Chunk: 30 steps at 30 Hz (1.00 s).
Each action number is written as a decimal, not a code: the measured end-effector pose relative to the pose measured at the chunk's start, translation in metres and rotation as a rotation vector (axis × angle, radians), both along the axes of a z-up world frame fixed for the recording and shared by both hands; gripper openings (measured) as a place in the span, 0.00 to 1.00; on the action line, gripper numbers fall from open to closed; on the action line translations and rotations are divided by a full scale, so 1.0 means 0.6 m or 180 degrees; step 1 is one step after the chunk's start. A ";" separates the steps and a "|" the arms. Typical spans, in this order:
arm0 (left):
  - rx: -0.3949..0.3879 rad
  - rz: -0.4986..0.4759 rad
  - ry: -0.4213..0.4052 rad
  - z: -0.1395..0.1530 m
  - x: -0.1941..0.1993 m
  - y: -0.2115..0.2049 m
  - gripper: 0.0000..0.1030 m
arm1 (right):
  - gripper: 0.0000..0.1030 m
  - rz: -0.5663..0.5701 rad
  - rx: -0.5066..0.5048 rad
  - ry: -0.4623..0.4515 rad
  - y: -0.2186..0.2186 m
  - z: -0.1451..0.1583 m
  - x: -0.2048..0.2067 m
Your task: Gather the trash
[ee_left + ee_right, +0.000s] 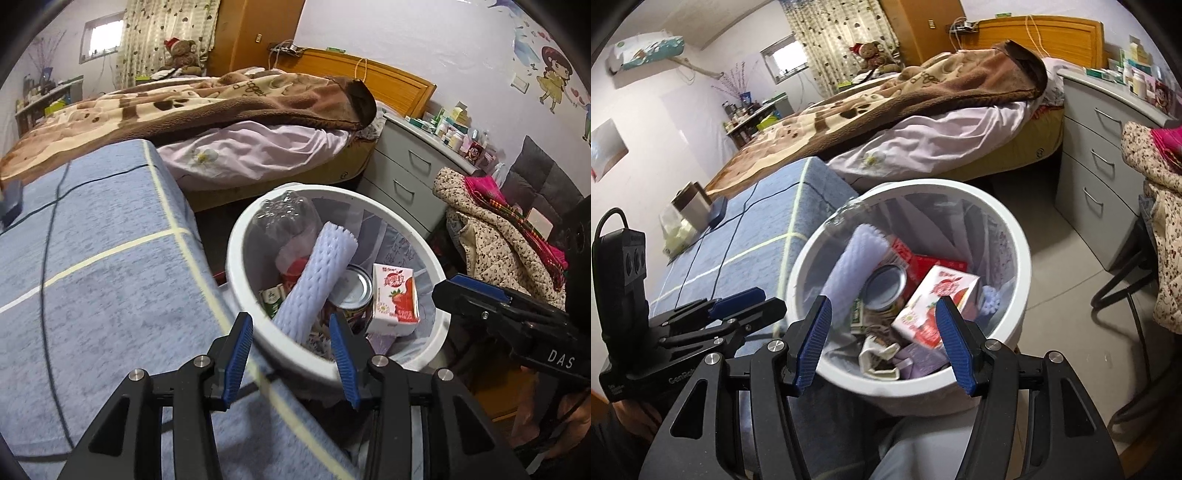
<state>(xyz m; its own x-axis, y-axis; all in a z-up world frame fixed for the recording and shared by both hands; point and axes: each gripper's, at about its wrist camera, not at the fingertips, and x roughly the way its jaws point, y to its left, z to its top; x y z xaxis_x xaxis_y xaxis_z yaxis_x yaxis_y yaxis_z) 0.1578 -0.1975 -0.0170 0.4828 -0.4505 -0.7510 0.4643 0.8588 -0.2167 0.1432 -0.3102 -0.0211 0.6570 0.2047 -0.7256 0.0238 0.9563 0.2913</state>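
A white trash bin (pixel 236 254) (pixel 1015 229) stands on the floor beside a blue-covered surface. Inside it lie a clear plastic bottle (pixel 288 214) (pixel 849 210), a white foam net sleeve (pixel 317 273) (pixel 857 254), a tin can (pixel 351 291) (pixel 886 288) and a strawberry drink carton (pixel 395 295) (pixel 938 295), with crumpled paper (pixel 879 354) near the front. My left gripper (pixel 290 319) (pixel 738 299) hovers over the bin's near left rim, open and empty. Over the near rim my right gripper (pixel 884 301) (pixel 472 291) is also open, holding nothing.
The blue-covered surface (pixel 92 258) (pixel 757 229) carries a black cable (pixel 48 236), a metal cup (pixel 692 206) and a plastic bag. A bed with a brown blanket (pixel 221 99) lies behind. A grey drawer chest (pixel 1100 147) and a chair piled with clothes (pixel 491 229) stand right.
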 end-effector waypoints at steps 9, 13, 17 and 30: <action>0.0038 0.0213 -0.0118 0.017 -0.047 0.052 0.42 | 0.59 0.0205 -0.0110 -0.0063 0.043 0.011 -0.022; 0.0056 0.0301 -0.0171 0.023 -0.069 0.076 0.42 | 0.59 0.0303 -0.0136 -0.0109 0.062 0.016 -0.033; 0.0096 0.0392 -0.0246 0.029 -0.093 0.099 0.42 | 0.58 0.0435 -0.0172 -0.0142 0.084 0.018 -0.047; 0.0180 0.0774 -0.0271 0.026 -0.159 0.169 0.42 | 0.58 0.0755 -0.0290 -0.0281 0.134 0.031 -0.087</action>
